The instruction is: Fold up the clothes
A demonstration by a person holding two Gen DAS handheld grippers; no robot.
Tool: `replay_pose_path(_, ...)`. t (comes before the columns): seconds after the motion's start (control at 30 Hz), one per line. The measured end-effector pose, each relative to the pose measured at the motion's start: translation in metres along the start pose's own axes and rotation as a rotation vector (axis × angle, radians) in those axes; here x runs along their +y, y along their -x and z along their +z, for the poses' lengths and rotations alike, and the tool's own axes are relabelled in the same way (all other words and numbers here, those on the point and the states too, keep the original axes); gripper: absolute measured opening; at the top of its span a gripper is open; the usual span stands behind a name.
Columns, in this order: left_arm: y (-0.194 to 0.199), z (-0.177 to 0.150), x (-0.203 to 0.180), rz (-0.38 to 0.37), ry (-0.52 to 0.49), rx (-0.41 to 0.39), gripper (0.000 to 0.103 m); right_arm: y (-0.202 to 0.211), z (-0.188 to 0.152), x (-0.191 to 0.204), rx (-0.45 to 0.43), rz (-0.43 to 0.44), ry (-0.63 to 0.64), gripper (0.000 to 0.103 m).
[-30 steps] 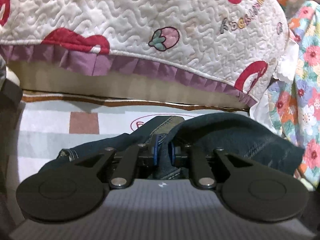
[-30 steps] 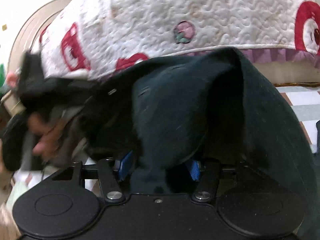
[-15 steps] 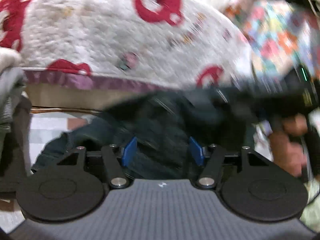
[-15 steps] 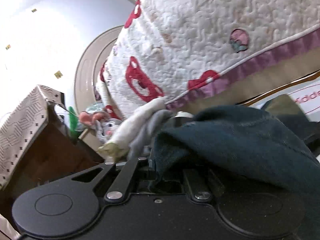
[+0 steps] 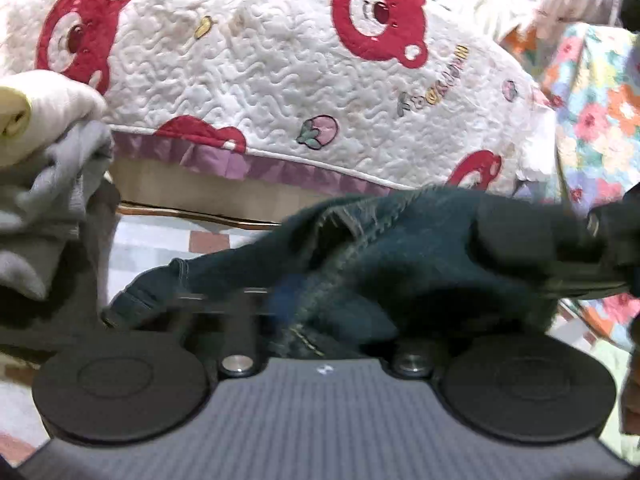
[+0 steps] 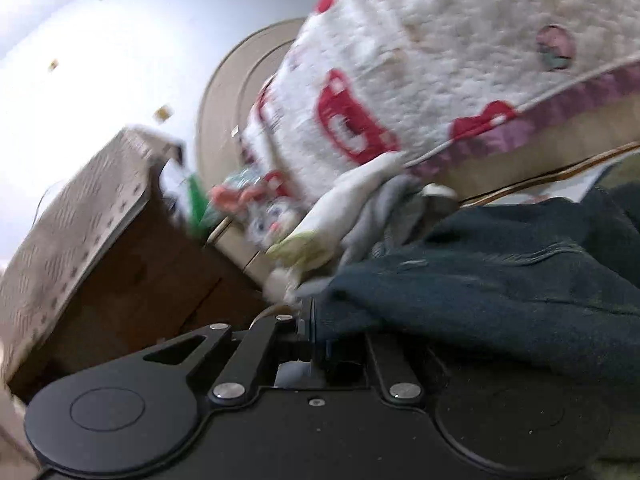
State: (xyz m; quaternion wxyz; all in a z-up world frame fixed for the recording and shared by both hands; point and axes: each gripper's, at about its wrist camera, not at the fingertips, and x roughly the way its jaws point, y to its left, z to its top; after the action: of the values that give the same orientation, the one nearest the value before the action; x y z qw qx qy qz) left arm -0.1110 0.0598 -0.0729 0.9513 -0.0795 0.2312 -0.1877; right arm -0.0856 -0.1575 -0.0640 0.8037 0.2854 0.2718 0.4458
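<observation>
A pair of dark blue jeans (image 5: 420, 248) hangs bunched between both grippers, above a checked mat (image 5: 160, 236). My left gripper (image 5: 304, 304) is blurred, its jaws are closing, and a seamed denim fold lies pinched between them. In the right wrist view the jeans (image 6: 500, 264) drape over the right side of the tool. My right gripper (image 6: 316, 340) has its fingers close together on a denim edge, the jaws easing slightly apart. Cloth hides the fingertips in both views.
A quilt with red bears (image 5: 280, 80) covers the bed edge behind. A pile of white and grey clothes (image 5: 48, 152) sits at the left, also seen as the pile (image 6: 352, 208). Floral fabric (image 5: 600, 100) lies right. A wooden cabinet (image 6: 120, 248) stands left.
The left gripper opened, swept sideways and closed again on the jeans. The right gripper closed on a denim fold, rose and turned toward the cabinet side.
</observation>
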Motion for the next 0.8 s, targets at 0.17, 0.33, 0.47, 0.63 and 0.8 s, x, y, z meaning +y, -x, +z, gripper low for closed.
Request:
replay_pose_path(0.17,0.030,0.012,0.024,0.262,-0.038,-0.058,0.006,0.025,-0.014,-0.015,0.031,-0.076,-0.037,0.027)
replay_pose_path(0.33,0.041,-0.002,0.076,0.456,0.057,-0.059,0.006,0.117,-0.041,-0.060,-0.066,-0.431,-0.141,0.045)
replay_pose_path(0.47,0.024,-0.030,0.104,0.544,0.125,0.052,0.007,0.193,-0.050,-0.116,-0.181,-0.785,-0.273,0.051)
replay_pose_path(0.63,0.017,-0.035,0.109,0.560,0.146,0.077,0.013,0.270,-0.053,-0.176,-0.343,-1.038,-0.435,0.051)
replay_pose_path(0.8,0.018,-0.041,0.114,0.584,0.164,0.095,0.018,0.303,-0.044,-0.199,-0.489,-1.100,-0.503,0.056)
